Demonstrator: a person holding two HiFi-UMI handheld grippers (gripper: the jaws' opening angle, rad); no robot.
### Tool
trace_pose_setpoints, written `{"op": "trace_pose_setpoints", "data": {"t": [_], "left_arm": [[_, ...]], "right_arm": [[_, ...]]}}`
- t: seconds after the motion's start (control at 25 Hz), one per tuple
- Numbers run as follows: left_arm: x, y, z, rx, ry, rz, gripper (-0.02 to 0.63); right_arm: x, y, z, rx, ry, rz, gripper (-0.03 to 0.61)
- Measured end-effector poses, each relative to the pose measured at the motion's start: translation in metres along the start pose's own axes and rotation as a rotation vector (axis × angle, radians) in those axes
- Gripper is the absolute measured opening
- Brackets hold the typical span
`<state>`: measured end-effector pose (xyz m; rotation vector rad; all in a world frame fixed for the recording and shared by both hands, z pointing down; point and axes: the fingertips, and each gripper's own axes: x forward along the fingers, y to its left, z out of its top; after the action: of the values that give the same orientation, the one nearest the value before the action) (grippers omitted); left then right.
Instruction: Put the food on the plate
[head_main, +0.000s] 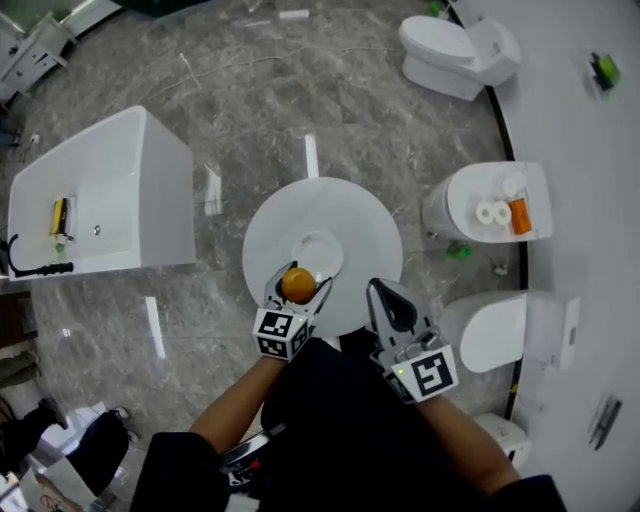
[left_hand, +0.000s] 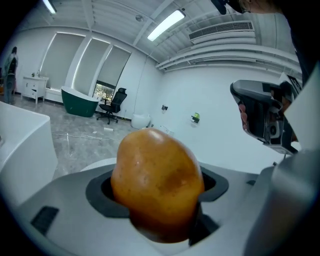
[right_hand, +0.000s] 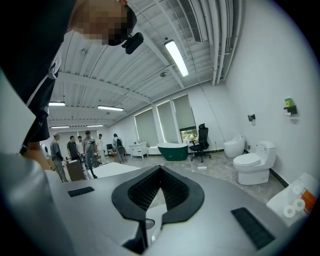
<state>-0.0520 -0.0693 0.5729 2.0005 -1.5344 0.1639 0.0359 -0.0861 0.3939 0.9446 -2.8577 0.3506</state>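
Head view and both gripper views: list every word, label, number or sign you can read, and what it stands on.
No words or numbers can be read in any view.
Left cube on the left gripper, right cube on the right gripper: square marker patterns, no letters.
Orange pack on the toilet: print too small to read.
Yellow item in the bathtub: too small to read.

The left gripper (head_main: 298, 284) and right gripper (head_main: 378, 292) have pale grey shells, with black ribbed pads (right_hand: 187, 197) lining the jaws. Behind the jaws sit the left cube (head_main: 282, 333) and right cube (head_main: 430, 372), white with black square markers; farther back come dark sleeves (head_main: 175, 462).
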Motion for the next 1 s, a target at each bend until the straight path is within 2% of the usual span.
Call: {"op": "trace_pose_setpoints", "data": {"t": [0.24,0.72,1.0], "left_arm": [[0.015,0.009,-0.012,-0.021,0.035,-0.005,0.35],[0.042,0.029,-0.055,-0.081,0.105,0.046,0.35],[0.062,0.031,-0.078,-0.045,0.161,0.029,0.35]], "right_arm": [[0.008,-0.007,-0.002,-0.006,0.016,0.0,0.005],[0.007,-0.013,-0.017,-0.013,0.064,0.019,0.005],[0.007,-0.021,-0.024,-0.004,0.078,0.016,0.005]]}}
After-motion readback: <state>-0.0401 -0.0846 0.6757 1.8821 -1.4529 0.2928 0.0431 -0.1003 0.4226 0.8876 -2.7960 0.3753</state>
